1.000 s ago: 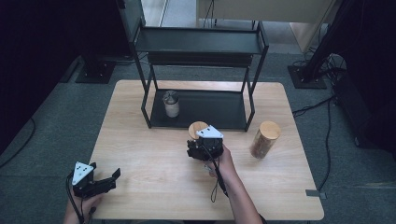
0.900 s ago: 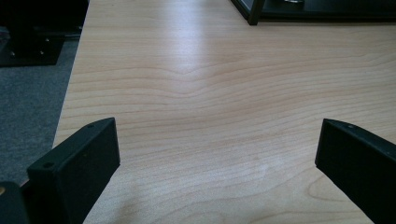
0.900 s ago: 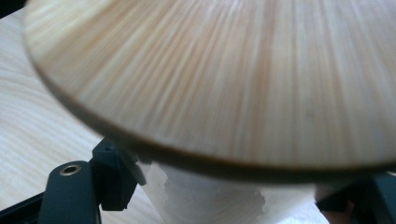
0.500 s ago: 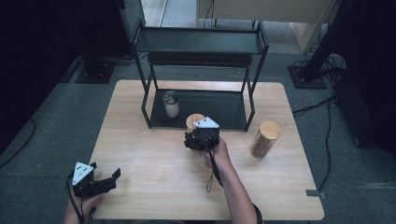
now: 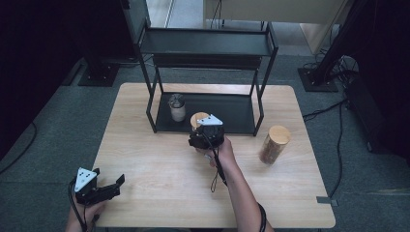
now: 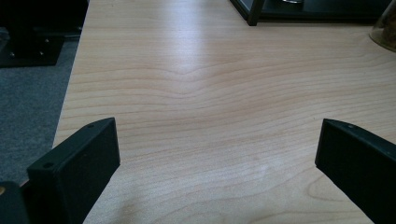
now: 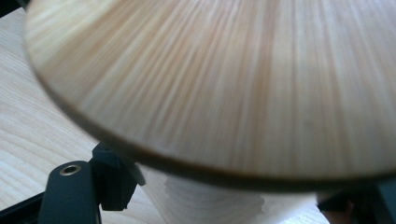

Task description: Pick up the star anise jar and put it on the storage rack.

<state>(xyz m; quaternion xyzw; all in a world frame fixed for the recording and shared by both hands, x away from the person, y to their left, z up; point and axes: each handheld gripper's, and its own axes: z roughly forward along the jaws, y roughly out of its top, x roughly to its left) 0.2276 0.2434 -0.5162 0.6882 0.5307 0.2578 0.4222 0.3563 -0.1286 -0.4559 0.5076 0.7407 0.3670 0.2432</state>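
The jar (image 5: 199,119) w/ a round wooden lid (image 7: 224,79) sits at the front edge of the black shelf rack (image 5: 208,48), on its bottom tray, near the middle of the worktop (image 5: 159,164). The right hand-held gripper (image 5: 207,134) pinches the jar just under the lid; in the right gripper view the black jaws press on both sides of the pale body. Left of it on the same tray stands a small jar (image 5: 177,107) w/ a dark top. A taller wood-lidded jar (image 5: 274,143) stands on the worktop to the right, apart from the rack. The left hand-held gripper (image 5: 104,189) rests near the worktop's front left corner, jaws spread wide, nothing between them.
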